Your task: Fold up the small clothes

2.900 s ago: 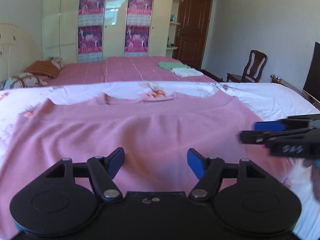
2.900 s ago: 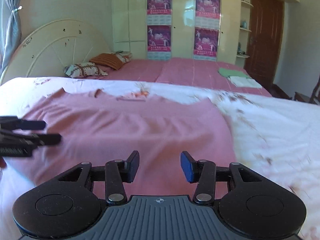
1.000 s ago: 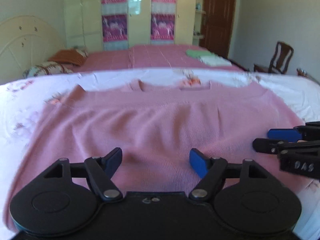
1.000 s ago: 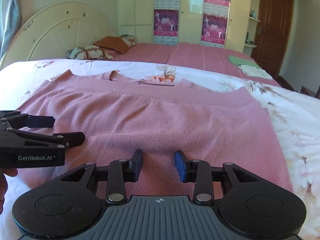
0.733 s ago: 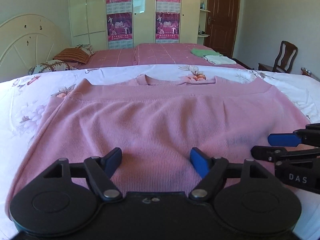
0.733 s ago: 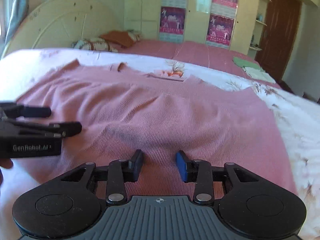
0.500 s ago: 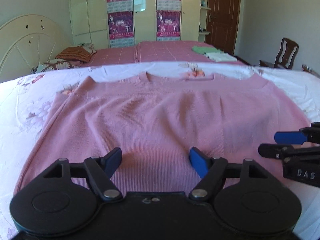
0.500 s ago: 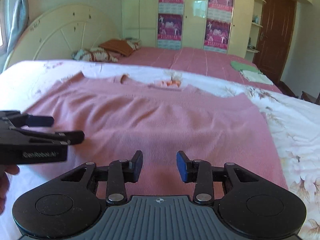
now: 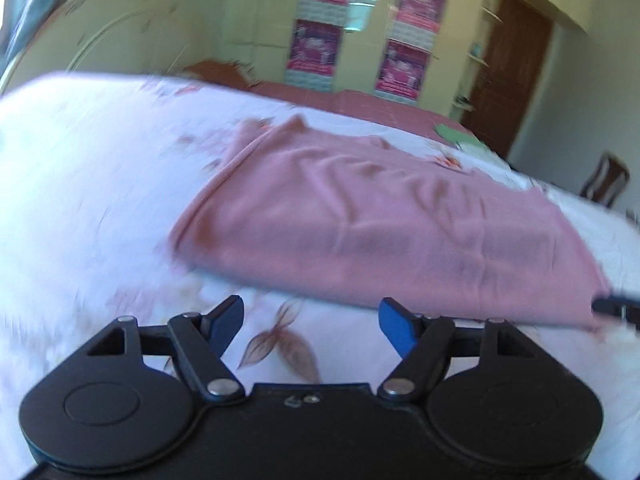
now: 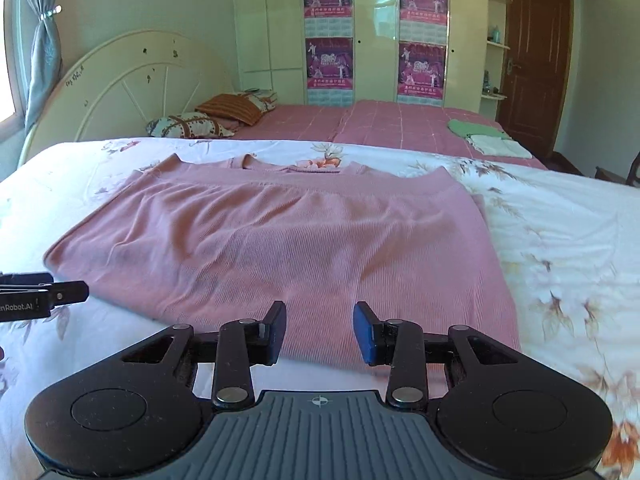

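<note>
While the left wrist view is smearing with motion blur, we are finding the pink ribbed knit top [image 10: 280, 240] lying spread flat on the white floral-print bedsheet [image 10: 560, 220], its neckline toward the far side and its near hem toward both tools. We are holding the left gripper [image 9: 310, 320] over bare sheet just short of the garment's near left corner, its blue-tipped fingers [image 9: 394, 326] standing wide apart with nothing between them. We are holding the right gripper [image 10: 320, 332] at the near hem, its tips lying over the edge of the fabric; the fingers are standing at a moderate gap, narrower than the left pair, and we cannot tell whether they are touching the cloth. In the right wrist view the left tool is showing at the left edge, just beside the top's near left corner. Beyond the sheet we are noting a second bed with a pink checked cover [image 10: 380, 124], a folded green and white pile of clothes [image 10: 486, 136] on it, patterned pillows [image 10: 188, 126] near the cream rounded headboard [image 10: 132, 80], and a dark wooden door [image 10: 536, 60].
</note>
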A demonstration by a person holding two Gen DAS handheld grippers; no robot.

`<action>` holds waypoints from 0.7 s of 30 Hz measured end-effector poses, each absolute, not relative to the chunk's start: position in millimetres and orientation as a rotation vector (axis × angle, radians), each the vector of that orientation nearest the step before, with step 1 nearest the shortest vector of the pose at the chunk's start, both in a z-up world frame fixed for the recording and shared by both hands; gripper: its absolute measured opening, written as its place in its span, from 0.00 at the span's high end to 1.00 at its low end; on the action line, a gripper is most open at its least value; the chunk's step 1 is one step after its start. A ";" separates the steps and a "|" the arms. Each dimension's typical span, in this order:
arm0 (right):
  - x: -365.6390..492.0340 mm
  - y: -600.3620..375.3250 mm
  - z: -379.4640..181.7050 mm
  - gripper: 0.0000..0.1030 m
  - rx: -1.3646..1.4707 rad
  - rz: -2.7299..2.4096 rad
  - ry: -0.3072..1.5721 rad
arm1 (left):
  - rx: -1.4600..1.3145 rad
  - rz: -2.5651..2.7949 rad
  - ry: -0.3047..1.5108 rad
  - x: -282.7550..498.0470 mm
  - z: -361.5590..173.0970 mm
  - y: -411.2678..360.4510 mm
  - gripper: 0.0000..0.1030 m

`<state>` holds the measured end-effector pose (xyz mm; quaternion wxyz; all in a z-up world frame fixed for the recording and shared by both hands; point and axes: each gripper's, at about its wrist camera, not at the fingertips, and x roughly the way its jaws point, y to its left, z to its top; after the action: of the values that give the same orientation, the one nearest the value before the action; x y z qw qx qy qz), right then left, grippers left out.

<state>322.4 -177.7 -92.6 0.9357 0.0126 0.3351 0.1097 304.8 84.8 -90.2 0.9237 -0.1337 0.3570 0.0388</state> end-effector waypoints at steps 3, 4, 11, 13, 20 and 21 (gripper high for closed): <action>307.6 -178.1 -94.8 0.64 0.052 0.222 0.692 | -0.586 0.094 0.726 304.4 -104.9 121.8 0.32; 305.9 -176.6 -94.4 0.64 0.055 0.223 0.695 | -0.651 0.096 0.706 305.6 -107.1 129.9 0.32; 304.1 -163.5 -70.0 0.64 0.105 0.268 0.623 | -0.898 0.113 0.591 332.8 -123.4 155.6 0.33; 314.4 -161.7 -65.1 0.64 0.125 0.264 0.614 | -0.917 0.155 0.532 332.5 -128.0 148.0 0.32; 367.5 -140.1 -67.3 0.67 0.148 0.224 0.640 | -0.957 0.168 0.476 361.0 -132.2 154.3 0.41; 376.6 -135.7 -68.7 0.87 0.136 0.226 0.645 | -0.943 0.169 0.483 362.7 -133.8 154.0 0.45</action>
<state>376.6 -135.7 -68.7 0.9399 0.0667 0.3159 0.1109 362.7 154.0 -133.8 0.8595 -0.4492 0.2300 0.0805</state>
